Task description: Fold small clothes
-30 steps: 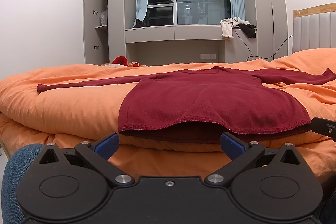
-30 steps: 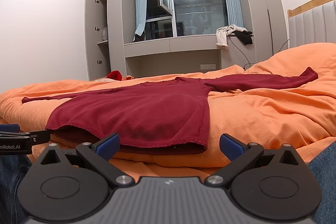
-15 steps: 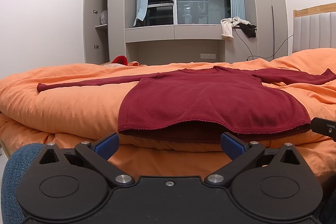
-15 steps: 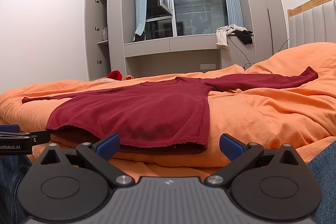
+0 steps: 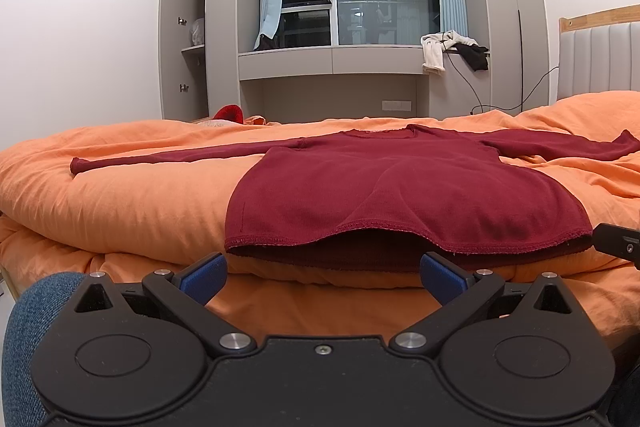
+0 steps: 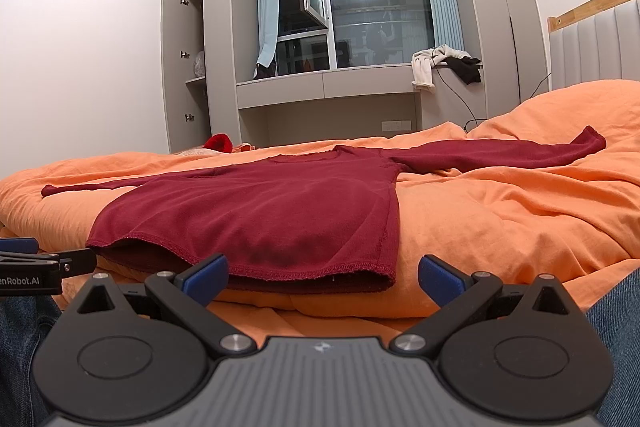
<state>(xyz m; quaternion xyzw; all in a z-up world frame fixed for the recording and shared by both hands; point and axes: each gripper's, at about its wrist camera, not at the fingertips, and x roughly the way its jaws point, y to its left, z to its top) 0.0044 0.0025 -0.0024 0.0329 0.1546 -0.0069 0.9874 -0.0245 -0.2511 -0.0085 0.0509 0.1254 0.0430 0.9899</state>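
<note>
Dark red long-sleeved sweater (image 5: 400,191) lies flat across the middle of the frame on the orange duvet (image 5: 120,195), sleeves stretched out to both sides, hem nearest. Left tool (image 5: 322,273) sits low at the bottom edge just short of the hem, fingers spread wide, gripping nothing. Right tool (image 6: 322,273) likewise, wide apart near the hem's right corner.

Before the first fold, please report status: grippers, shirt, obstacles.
Left gripper open, right gripper open, both empty. Maroon long-sleeve shirt flat on orange duvet, sleeves spread, hem near fingers. Nothing blocking.
</note>
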